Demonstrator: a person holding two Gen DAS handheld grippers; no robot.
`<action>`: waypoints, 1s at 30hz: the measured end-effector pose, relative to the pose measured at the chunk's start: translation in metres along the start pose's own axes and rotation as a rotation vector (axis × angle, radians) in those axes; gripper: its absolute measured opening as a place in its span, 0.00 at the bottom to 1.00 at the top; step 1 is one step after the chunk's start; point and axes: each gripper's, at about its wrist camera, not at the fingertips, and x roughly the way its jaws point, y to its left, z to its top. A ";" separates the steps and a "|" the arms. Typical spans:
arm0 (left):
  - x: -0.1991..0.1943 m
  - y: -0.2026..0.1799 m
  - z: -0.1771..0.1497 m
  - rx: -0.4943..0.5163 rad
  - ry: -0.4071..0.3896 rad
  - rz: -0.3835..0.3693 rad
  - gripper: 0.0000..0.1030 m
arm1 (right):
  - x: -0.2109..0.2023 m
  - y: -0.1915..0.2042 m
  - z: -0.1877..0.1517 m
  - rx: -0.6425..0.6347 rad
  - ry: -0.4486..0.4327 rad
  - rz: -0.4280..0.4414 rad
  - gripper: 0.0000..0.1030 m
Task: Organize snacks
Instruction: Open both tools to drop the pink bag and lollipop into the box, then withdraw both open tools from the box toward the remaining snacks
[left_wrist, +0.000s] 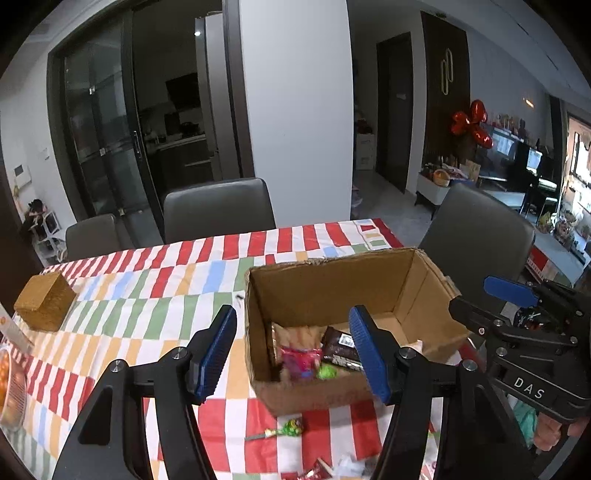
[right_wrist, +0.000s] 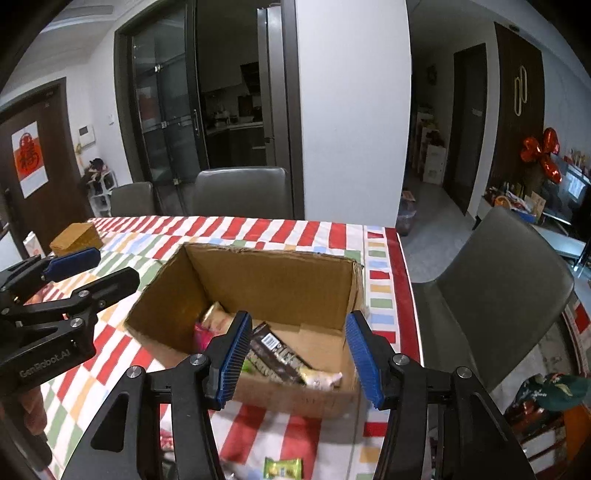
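An open cardboard box (left_wrist: 325, 291) (right_wrist: 273, 280) stands on the striped tablecloth. Inside lie a dark chocolate bar (left_wrist: 341, 349) (right_wrist: 275, 356), a pink packet (left_wrist: 301, 360) (right_wrist: 202, 336), a green sweet (left_wrist: 327, 371) and a pale wrapped snack (right_wrist: 321, 376). My left gripper (left_wrist: 293, 354) is open and empty over the box's near left corner. My right gripper (right_wrist: 301, 360) is open and empty above the box's near wall. A green lollipop (left_wrist: 286, 430) lies on the cloth in front of the box. A green snack packet (right_wrist: 282, 468) lies at the near edge.
A brown woven box (left_wrist: 44, 301) (right_wrist: 75, 238) sits at the far left of the table (left_wrist: 184, 280). A bowl of oranges (left_wrist: 9, 391) is at the left edge. Grey chairs (left_wrist: 219, 208) (right_wrist: 495, 291) stand behind and right of the table. More wrappers (left_wrist: 332, 470) lie near the front.
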 end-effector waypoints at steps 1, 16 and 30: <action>-0.005 0.000 -0.003 -0.004 -0.006 0.001 0.62 | -0.004 0.001 -0.002 0.000 -0.005 0.004 0.53; -0.076 0.002 -0.052 -0.034 -0.044 0.018 0.66 | -0.072 0.022 -0.036 0.002 -0.068 0.034 0.53; -0.097 0.007 -0.100 -0.092 0.010 0.030 0.68 | -0.076 0.035 -0.086 0.023 0.007 0.068 0.56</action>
